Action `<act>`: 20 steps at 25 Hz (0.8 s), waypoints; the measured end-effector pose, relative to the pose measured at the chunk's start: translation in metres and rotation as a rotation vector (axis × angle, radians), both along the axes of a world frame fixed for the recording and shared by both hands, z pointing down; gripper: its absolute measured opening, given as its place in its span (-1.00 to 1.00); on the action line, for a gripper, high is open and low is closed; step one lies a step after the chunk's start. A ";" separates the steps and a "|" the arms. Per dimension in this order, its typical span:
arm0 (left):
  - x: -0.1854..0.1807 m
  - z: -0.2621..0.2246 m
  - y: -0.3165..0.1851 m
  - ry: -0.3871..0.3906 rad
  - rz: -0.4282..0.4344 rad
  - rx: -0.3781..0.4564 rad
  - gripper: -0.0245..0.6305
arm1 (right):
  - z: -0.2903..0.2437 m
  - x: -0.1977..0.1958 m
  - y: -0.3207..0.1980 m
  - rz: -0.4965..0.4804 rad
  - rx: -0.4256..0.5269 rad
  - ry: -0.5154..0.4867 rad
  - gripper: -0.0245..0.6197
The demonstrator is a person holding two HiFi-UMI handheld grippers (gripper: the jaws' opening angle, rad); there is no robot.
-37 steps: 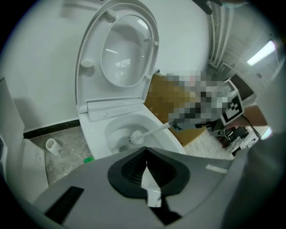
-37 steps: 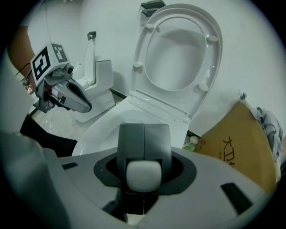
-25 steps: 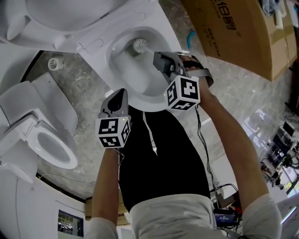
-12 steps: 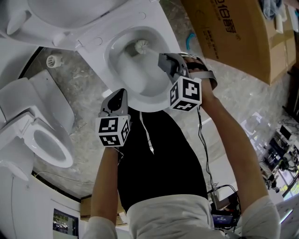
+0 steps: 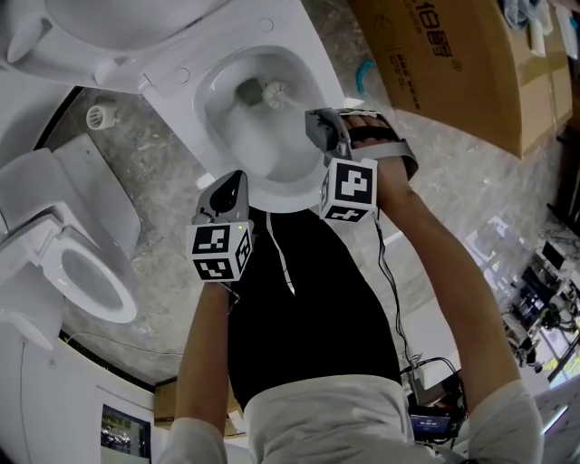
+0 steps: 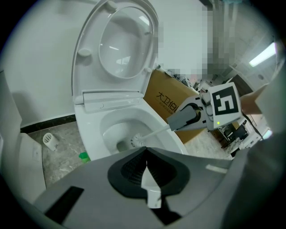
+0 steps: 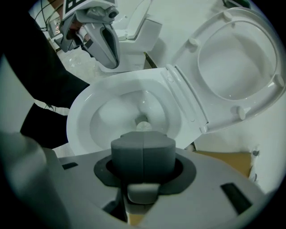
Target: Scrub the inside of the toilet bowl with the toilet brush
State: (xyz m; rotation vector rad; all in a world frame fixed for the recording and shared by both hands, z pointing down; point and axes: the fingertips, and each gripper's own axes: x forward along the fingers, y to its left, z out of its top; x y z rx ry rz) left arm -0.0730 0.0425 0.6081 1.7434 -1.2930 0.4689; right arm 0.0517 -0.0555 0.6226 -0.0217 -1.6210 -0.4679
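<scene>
Right gripper view: toilet brush (image 7: 142,126) mostly hidden, only a sliver of its head shows above the closed jaws of the right gripper (image 7: 143,150); handle not visible from here. Near rim of toilet bowl (image 7: 78,116) covered by the gripper's body

Left gripper view: bowl's near side hidden behind left gripper (image 6: 146,163). Green thing (image 6: 83,156) on the floor half covered, too small to identify

Head view: raised lid (image 5: 118,27) cut by top edge; second toilet (image 5: 41,245) cut by left edge; cardboard box (image 5: 453,63) cut by top edge, print incomplete; clutter (image 5: 544,290) at right edge too small to tell apart
</scene>
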 end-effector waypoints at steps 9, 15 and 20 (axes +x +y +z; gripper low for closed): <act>-0.003 0.006 0.009 -0.007 -0.032 -0.008 -0.90 | 0.005 0.013 0.016 -0.053 0.003 0.079 -0.44; 0.001 0.008 0.016 -0.001 -0.036 -0.007 -0.90 | 0.009 0.021 0.034 -0.076 -0.018 0.115 -0.45; 0.003 0.010 0.022 -0.002 -0.039 -0.012 -0.90 | 0.010 0.025 0.047 -0.100 -0.029 0.141 -0.45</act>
